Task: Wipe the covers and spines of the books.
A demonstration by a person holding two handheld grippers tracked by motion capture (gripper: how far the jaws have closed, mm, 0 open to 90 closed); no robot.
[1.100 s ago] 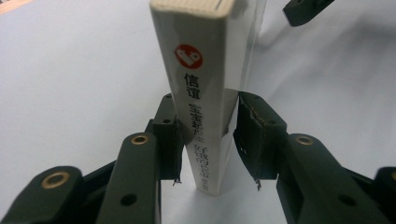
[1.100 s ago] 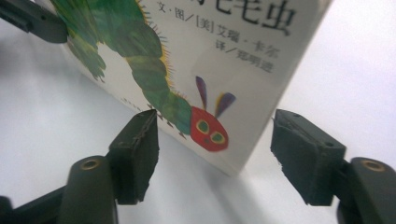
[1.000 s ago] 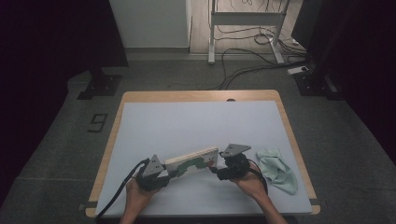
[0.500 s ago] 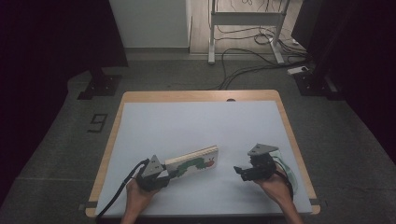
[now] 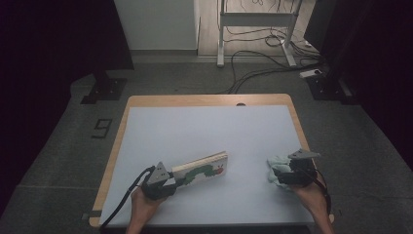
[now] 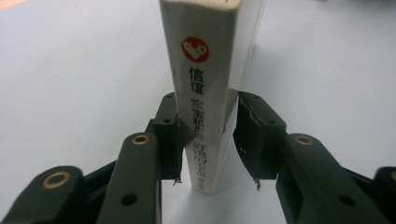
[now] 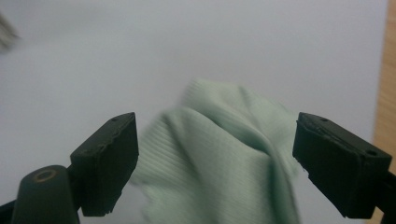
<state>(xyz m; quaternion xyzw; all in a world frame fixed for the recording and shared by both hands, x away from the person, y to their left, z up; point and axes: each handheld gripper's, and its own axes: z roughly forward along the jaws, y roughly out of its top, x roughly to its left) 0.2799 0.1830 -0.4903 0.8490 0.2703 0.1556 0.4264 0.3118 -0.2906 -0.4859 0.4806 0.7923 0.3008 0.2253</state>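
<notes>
A board book [image 5: 204,169] with a green caterpillar on its cover stands on its edge on the pale table mat [image 5: 204,131]. My left gripper [image 5: 176,182] is shut on its near end. In the left gripper view both pads press the white spine [image 6: 210,84], which carries a red logo and black characters. My right gripper [image 5: 276,174] is at the right side of the table, over a crumpled pale green cloth [image 5: 274,162]. Its jaws have just been opening and stand wide apart. The cloth [image 7: 224,154] lies between the fingertips [image 7: 112,158], and the pads do not press it.
The table's wooden rim [image 5: 204,100] frames the mat, and its right edge [image 7: 385,93] is close to the cloth. On the dark floor beyond are a white desk frame [image 5: 255,19], loose cables [image 5: 253,63] and a black stand base [image 5: 104,90].
My right gripper has left the book's right end and moved right to the green cloth. The left gripper and the book have stayed put.
</notes>
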